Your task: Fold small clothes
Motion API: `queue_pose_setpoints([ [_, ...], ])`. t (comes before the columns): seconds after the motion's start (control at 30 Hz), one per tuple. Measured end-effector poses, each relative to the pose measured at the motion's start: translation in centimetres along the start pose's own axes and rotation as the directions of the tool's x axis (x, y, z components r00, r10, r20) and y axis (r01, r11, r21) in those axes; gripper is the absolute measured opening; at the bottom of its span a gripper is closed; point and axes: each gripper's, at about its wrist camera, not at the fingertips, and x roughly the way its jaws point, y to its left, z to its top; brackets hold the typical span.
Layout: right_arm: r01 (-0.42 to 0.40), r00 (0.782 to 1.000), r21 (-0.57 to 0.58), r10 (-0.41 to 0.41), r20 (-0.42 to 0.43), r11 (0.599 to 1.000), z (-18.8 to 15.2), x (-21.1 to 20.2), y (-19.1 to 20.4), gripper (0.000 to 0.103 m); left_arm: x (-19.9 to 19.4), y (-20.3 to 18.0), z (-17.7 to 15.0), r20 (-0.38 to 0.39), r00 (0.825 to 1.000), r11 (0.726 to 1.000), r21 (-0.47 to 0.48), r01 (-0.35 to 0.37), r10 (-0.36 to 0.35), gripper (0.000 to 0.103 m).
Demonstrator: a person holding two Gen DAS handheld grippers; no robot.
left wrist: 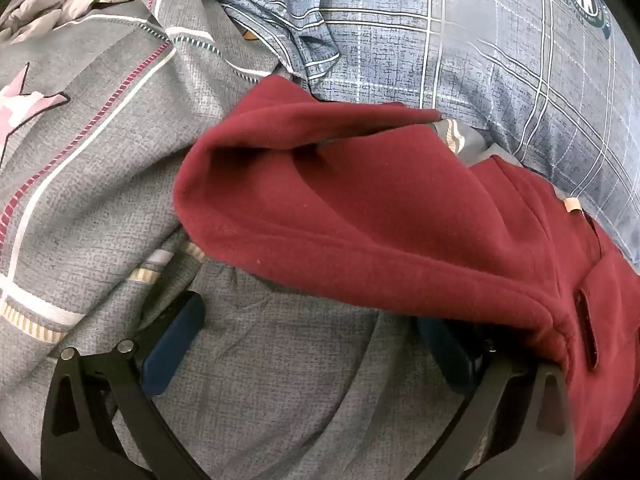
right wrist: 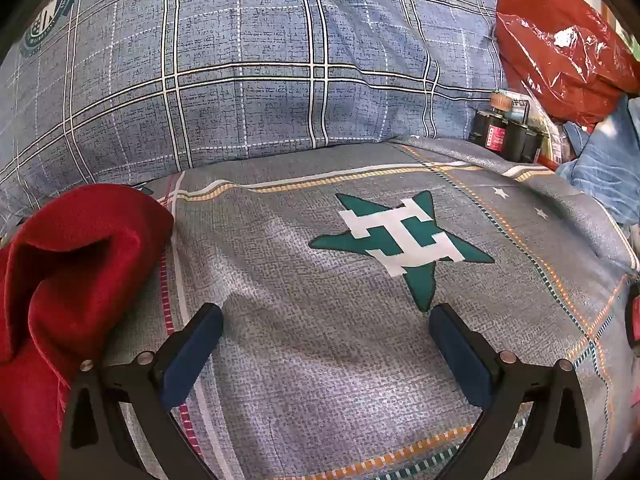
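Observation:
A dark red fleece garment (left wrist: pixel 360 216) lies bunched on the grey bedsheet (left wrist: pixel 100 128). In the left wrist view it fills the middle and right and drapes over my right finger. My left gripper (left wrist: pixel 316 320) is open, its jaws wide apart just below the garment's folded edge, with nothing between them. In the right wrist view the same garment (right wrist: pixel 68 264) lies at the left edge. My right gripper (right wrist: pixel 326 320) is open and empty over the bare sheet, to the right of the garment.
A blue plaid pillow (right wrist: pixel 260 72) lies across the back, also in the left wrist view (left wrist: pixel 480 48). A green star print (right wrist: pixel 400 240) marks the sheet. A red plastic bag (right wrist: pixel 560 48), dark bottles (right wrist: pixel 508 132) and blue cloth (right wrist: pixel 600 172) sit at the far right. Crumpled grey cloth (left wrist: pixel 36 8) lies far left.

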Motion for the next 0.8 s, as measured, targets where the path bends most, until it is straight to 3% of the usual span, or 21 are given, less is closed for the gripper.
queue_pose_setpoints([
  [0.47, 0.000, 1.000, 0.000, 0.000, 0.000, 1.000, 0.4, -0.5, 0.1, 0.103, 0.2, -1.5, 0.3, -0.004, 1.000, 1.000, 0.008, -0.014, 0.014, 0.103],
  [0.6, 0.000, 1.000, 0.001, 0.000, 0.000, 1.000, 0.4, -0.6, 0.1, 0.103, 0.1, -0.2, 0.0, -0.005, 1.000, 1.000, 0.002, -0.004, 0.004, 0.103],
  [0.8, -0.001, 1.000, 0.001, 0.001, -0.001, 1.000, 0.5, -0.7, 0.2, 0.103, -0.6, -0.2, -0.2, -0.050, 0.999, 0.999, 0.034, -0.004, 0.005, 0.103],
])
